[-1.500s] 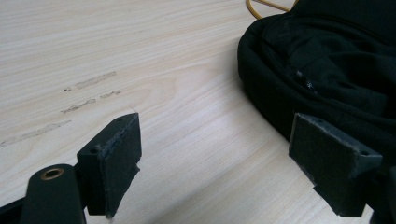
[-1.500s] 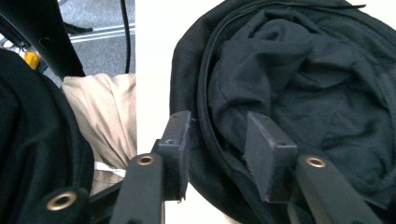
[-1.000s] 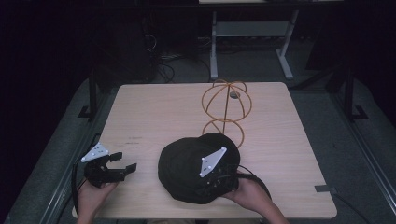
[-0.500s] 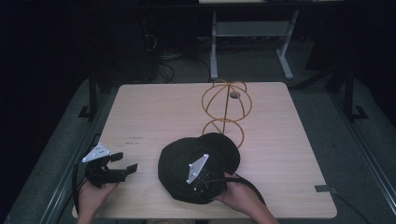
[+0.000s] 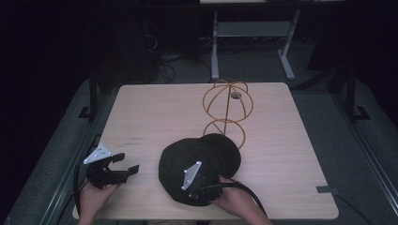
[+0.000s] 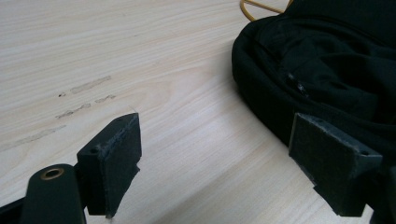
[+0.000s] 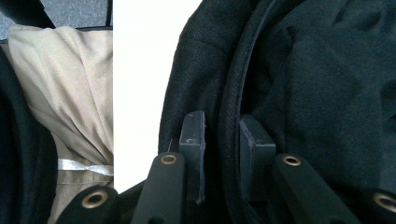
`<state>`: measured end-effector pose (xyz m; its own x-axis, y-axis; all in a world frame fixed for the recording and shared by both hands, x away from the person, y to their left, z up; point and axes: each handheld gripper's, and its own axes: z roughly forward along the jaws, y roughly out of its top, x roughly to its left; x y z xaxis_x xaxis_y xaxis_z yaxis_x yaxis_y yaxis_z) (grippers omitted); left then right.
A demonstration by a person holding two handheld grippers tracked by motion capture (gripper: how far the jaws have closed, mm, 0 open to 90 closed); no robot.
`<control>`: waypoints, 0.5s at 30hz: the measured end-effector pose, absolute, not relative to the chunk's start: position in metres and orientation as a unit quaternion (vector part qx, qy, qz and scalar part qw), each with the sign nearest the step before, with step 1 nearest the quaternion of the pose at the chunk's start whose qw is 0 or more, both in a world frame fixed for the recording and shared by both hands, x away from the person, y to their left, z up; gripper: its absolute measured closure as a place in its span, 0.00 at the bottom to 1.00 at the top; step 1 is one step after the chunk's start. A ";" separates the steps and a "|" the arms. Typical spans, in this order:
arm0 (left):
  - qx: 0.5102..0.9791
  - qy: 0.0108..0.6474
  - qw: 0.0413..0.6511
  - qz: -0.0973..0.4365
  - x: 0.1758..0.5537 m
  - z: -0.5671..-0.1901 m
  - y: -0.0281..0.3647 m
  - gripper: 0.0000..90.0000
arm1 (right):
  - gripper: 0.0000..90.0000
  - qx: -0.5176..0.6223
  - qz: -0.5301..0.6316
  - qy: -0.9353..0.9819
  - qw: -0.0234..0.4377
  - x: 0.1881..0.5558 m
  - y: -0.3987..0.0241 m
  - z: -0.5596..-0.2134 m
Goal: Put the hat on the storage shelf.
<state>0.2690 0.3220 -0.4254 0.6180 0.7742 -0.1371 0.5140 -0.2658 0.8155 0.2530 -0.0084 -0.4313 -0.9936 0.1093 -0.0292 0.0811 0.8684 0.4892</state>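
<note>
Dark room, one lit pale wood desk (image 5: 281, 140) with dark floor and a metal frame beyond it. Nearest the person, the right gripper (image 7: 222, 140) sits over the near rim of a black cap (image 5: 199, 161); its jaws have just been closing and now straddle the rim seam, cloth between the pads (image 7: 193, 135) — they look pressed on it, so I read this as a grip on the cap's edge. The left gripper (image 5: 124, 164) rests just left of the cap, jaws wide apart with nothing between them, bare desk under them. Step in hand, as judged: securing the cap at its rim ahead of a lift. The cap lies at the near middle of the desk, crown flattened, hollow side seemingly up. Its brim points away from the person and slightly right, so the long axis runs near-to-far, the brim tip touching or overlapping the base ring of the orange wire stand (image 5: 226, 110) — contact not resolvable. Next move probably calls for a firm hold on soft cloth, then a lift toward the stand's round top, farther back.
</note>
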 end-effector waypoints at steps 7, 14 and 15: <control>0.782 0.405 0.449 0.149 0.267 -0.425 0.319 0.18 | 0.88 0.045 0.252 0.966 0.023 0.256 -0.009 -0.431; 0.782 0.407 0.449 0.146 0.268 -0.426 0.319 0.18 | 0.91 0.047 0.269 0.962 0.010 0.257 -0.014 -0.426; 0.783 0.406 0.448 0.145 0.268 -0.426 0.319 0.18 | 0.91 0.046 0.273 0.961 0.008 0.257 -0.015 -0.425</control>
<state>0.2681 0.3185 -0.4259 0.6281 0.7661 -0.1367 0.5056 -0.2682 0.8200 0.2571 -0.0145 -0.4248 -0.9956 0.0932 0.0109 0.0850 0.8461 0.5262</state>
